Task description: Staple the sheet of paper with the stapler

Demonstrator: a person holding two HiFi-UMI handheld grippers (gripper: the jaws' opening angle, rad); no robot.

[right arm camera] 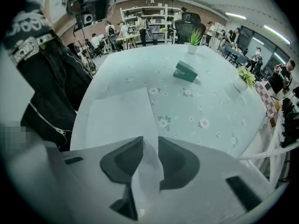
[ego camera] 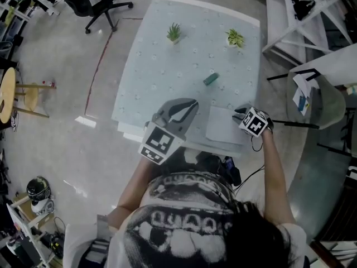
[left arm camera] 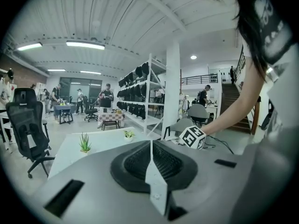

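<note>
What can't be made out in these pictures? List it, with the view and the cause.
1. Whether the right tool pinches the sheet of paper: right gripper view, pale jaws and pale sheet merge.
2. The stapler, its mouth and any staples: too small in head view and right gripper view.
3. Sheet and stapler in left gripper view: hidden behind the left tool and its own body.

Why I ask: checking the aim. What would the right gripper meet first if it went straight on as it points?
The sheet of paper, near its right edge, on the flowered tablecloth. The right gripper points steeply down at it; whether it touches is unclear.
</note>
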